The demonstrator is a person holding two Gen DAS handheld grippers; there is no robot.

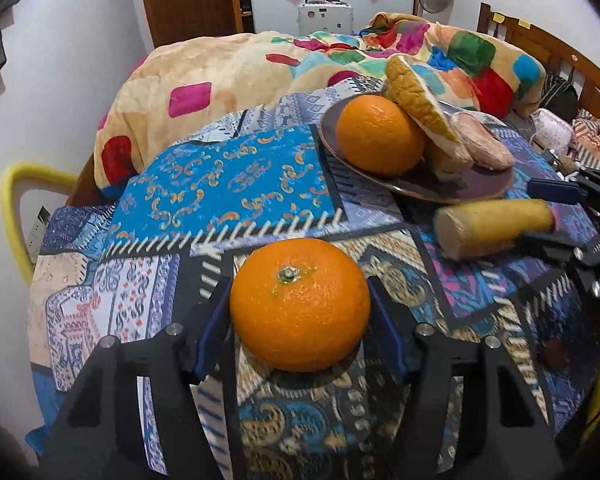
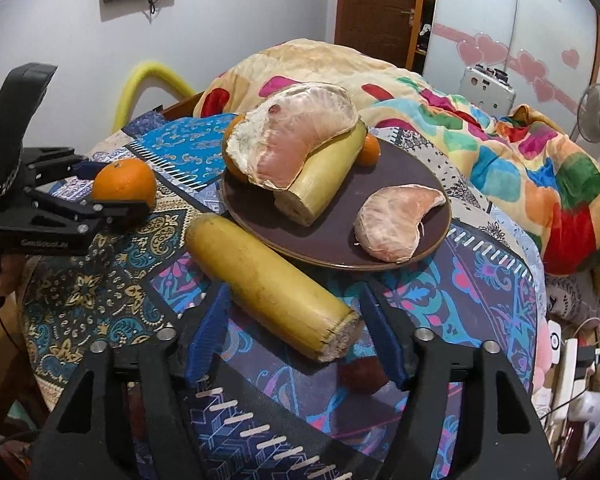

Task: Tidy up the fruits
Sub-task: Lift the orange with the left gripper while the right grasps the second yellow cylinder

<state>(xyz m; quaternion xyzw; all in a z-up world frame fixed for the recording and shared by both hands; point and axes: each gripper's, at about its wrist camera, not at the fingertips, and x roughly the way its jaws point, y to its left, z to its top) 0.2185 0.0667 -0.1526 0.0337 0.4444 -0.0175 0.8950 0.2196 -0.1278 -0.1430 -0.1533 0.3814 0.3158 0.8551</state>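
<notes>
In the left wrist view an orange (image 1: 300, 304) sits between the blue pads of my left gripper (image 1: 300, 312), which is closed on it just above the patterned cloth. A brown plate (image 1: 440, 186) behind holds another orange (image 1: 378, 134) and pomelo segments (image 1: 424, 104). In the right wrist view my right gripper (image 2: 292, 320) is open around a banana half (image 2: 272, 284) lying on the cloth; the pads stand apart from it. The plate (image 2: 328, 248) holds a second banana half (image 2: 324, 176), two pomelo segments (image 2: 396, 220) and a small orange (image 2: 369, 150). The left gripper with its orange (image 2: 124, 184) shows at left.
The table is covered with a patterned patchwork cloth (image 1: 228, 184). A bed with a colourful blanket (image 2: 520, 148) lies behind it. A yellow chair back (image 1: 20, 200) stands at the left. Cluttered items lie to the right of the table (image 2: 572, 360).
</notes>
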